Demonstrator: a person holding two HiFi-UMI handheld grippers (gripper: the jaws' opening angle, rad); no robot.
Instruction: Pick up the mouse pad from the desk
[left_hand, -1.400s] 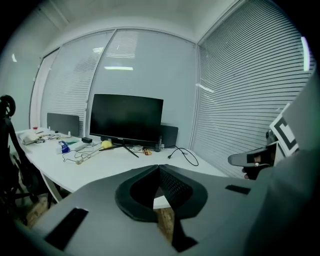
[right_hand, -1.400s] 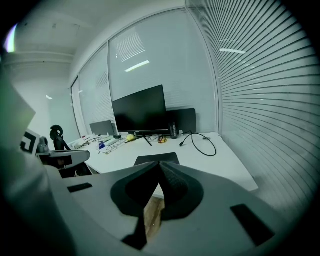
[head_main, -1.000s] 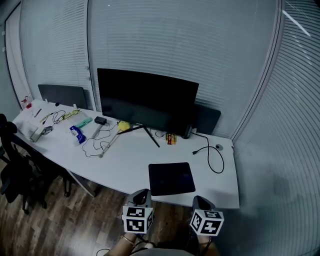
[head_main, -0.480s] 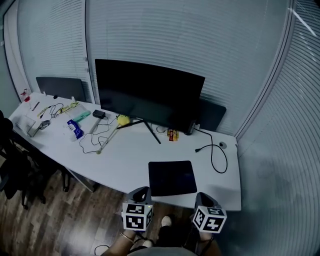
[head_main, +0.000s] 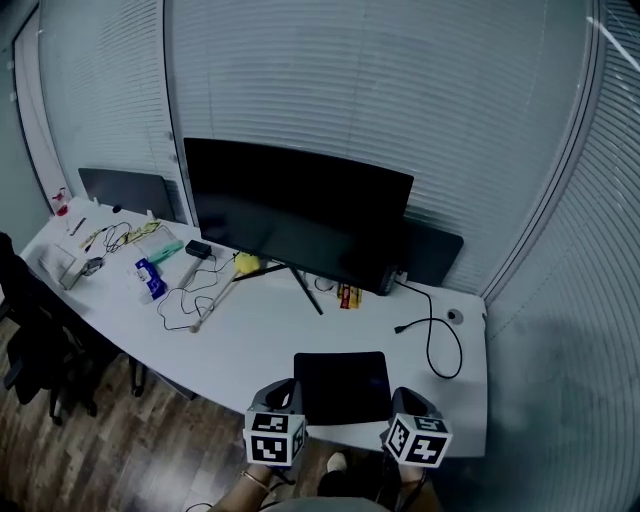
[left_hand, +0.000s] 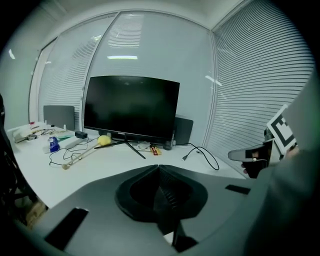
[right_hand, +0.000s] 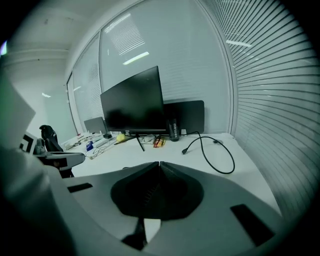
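Observation:
The black mouse pad (head_main: 342, 386) lies flat on the white desk (head_main: 250, 330), close to its near edge in the head view. My left gripper (head_main: 286, 384) is at the pad's near-left corner and my right gripper (head_main: 401, 394) at its near-right corner, both at the desk's front edge. In the left gripper view the left gripper (left_hand: 159, 168) has its jaws pressed together with nothing between them. The right gripper view shows the right gripper (right_hand: 159, 164) shut and empty too. In both gripper views the jaw bodies hide the pad.
A large dark monitor (head_main: 300, 215) stands on a tripod foot at the desk's back. A black cable (head_main: 440, 348) loops at the right. A yellow ball (head_main: 247, 263), a blue packet (head_main: 150, 278) and thin cords lie to the left. A dark chair (head_main: 30, 345) stands left of the desk.
Both grippers have moved forward from over the floor to the desk's front edge, and now flank the mouse pad's near corners. Their jaws have stayed shut.

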